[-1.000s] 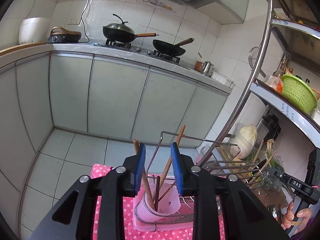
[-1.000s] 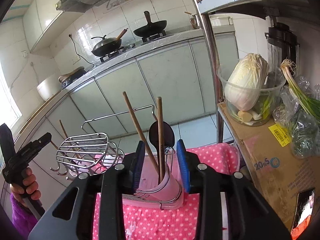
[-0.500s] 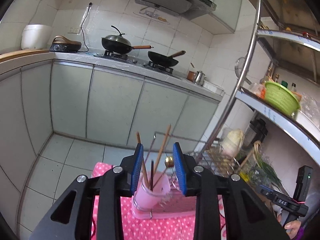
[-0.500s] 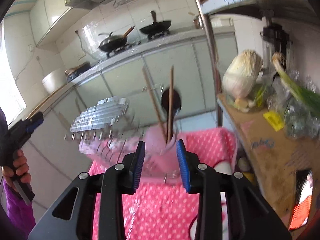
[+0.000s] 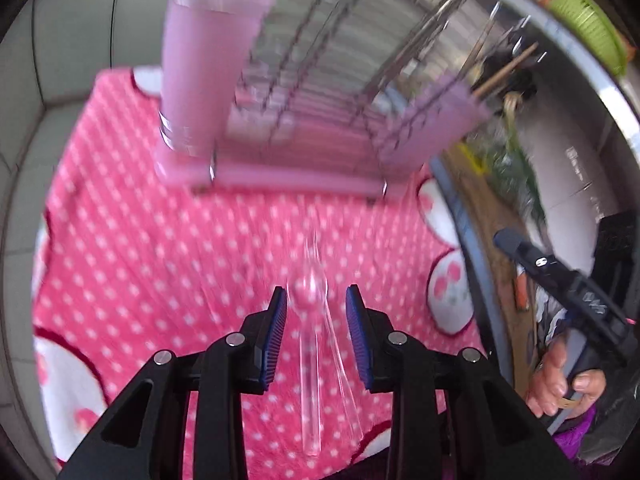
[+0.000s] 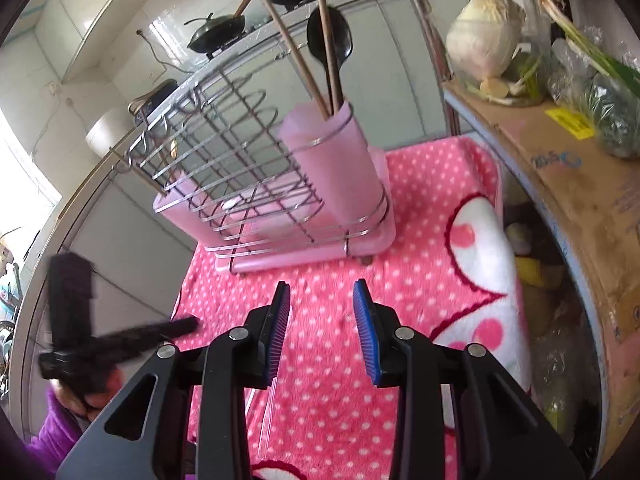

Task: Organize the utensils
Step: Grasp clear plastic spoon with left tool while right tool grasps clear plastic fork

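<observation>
Left gripper [image 5: 316, 304] is hanging with fingers apart, unclosed, over a clear spoon [image 5: 310, 360] lying on the pink dotted cloth [image 5: 160, 260]. Right gripper [image 6: 322, 312] is hovering open and empty nearby. Pink holder [image 6: 332, 160] in the rack [image 6: 240, 168] is already holding chopsticks [image 6: 296, 52] and a dark spoon [image 6: 330, 36]; the clear spoon is seemingly still awaiting pickup.

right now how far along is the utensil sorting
Done: chopsticks and a dark spoon already stand in the pink holder. In hand: nothing; the open left gripper sits over a clear spoon on the pink blanket. Left: grasping that spoon and putting it in the holder.
</observation>
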